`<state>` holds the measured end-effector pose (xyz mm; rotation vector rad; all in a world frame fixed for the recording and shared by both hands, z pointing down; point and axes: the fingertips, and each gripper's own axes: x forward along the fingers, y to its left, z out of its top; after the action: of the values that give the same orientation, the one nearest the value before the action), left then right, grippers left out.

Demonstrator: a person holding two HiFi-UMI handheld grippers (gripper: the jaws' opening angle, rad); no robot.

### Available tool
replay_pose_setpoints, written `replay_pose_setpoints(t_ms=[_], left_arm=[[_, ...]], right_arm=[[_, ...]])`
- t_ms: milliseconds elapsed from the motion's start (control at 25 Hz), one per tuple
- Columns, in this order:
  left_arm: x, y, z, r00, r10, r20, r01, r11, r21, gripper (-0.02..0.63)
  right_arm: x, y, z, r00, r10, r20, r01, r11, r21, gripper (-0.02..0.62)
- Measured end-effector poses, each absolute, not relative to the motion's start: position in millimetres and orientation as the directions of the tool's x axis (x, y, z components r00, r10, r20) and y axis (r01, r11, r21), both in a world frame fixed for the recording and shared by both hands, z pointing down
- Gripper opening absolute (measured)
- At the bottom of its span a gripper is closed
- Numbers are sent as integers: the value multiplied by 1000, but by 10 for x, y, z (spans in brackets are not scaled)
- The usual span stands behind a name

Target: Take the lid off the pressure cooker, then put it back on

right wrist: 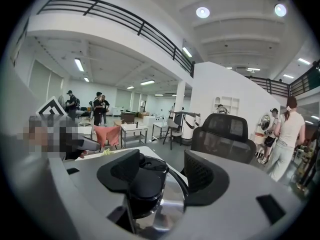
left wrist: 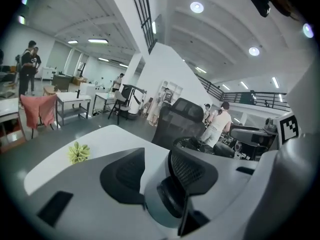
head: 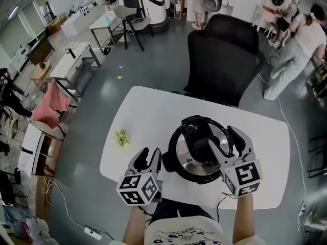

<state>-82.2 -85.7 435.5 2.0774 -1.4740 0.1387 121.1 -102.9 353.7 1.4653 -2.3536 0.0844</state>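
Observation:
The pressure cooker [head: 172, 154] stands on the white table [head: 153, 111], its steel lid [head: 183, 148] on it, topped by a long black handle [head: 201, 147]. My right gripper [head: 220, 137] reaches over the lid from the near right. Its open jaws straddle the handle [right wrist: 142, 181]: the left pad is at the handle, the right pad stands apart over bare steel [right wrist: 172, 209]. My left gripper [head: 149, 153] is at the cooker's left side, open. The pot's round dark side handle [left wrist: 167, 201] shows in the gap between its jaws, and I see no pad pressing on it.
A small green plant [head: 121, 137] lies on the table to the left of the cooker. A black office chair [head: 222, 60] stands at the far edge. A cable [head: 219, 204] hangs off the near edge. People stand at the back right of the room.

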Motion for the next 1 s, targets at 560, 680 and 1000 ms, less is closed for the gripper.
replay_pose_setpoints(t_ms=[560,680,1000], left_arm=[[-677,-713,4973,489,-761,427,-753,-120,647,193],[-651,-710,5021,510,-764,396,-690,-89,718,200],[-581,-686,5113,556,-758,339,-569,-50,821,203]], right_arm=[[1179,-1089,3725,-380,-851,362,-885,448,124,295],[1154,-1099,3755,-381,-849,366,-888,447,112,295],[1118,-1093,3820,-395,-840,373,-884,458,93,295]])
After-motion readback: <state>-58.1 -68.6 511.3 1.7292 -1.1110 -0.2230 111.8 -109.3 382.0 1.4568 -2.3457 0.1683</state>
